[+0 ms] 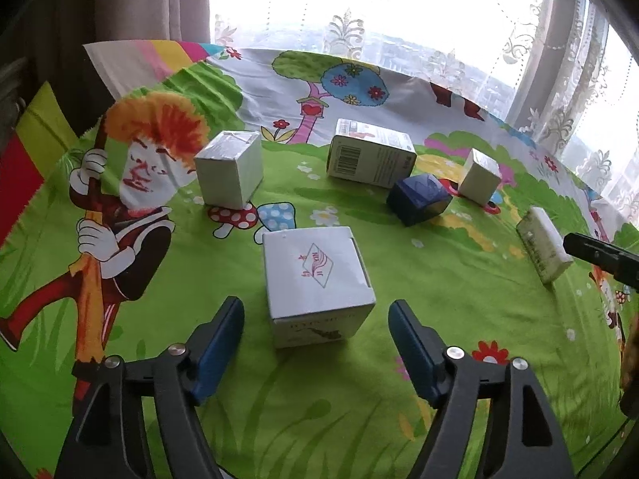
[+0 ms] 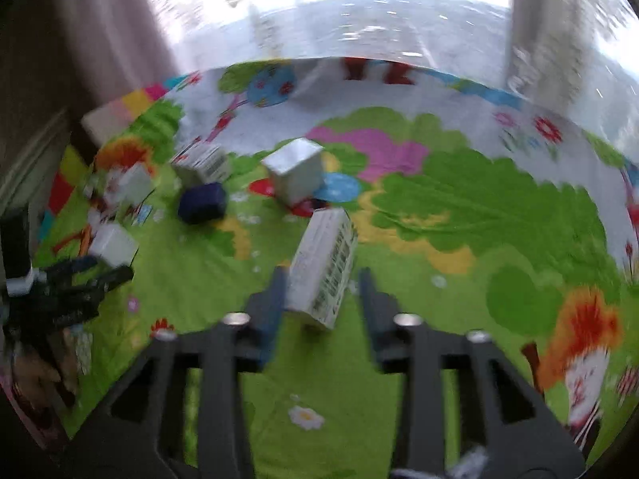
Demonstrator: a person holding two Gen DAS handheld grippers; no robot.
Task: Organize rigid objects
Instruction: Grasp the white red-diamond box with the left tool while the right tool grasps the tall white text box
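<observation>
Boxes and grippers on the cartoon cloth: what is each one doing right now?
Left hand-held gripper: open, around the stamped box, not touching.
Stamped box: upright, closed.
Right hand-held gripper: open, astride the printed carton.
Printed carton: lying flat.
Dark blue box: tilted.
Barcode box: lying on its side.

Bare cloth (image 1: pixel 439 291) right of stamped box (image 1: pixel 315 275); boxes crowd beyond.
</observation>
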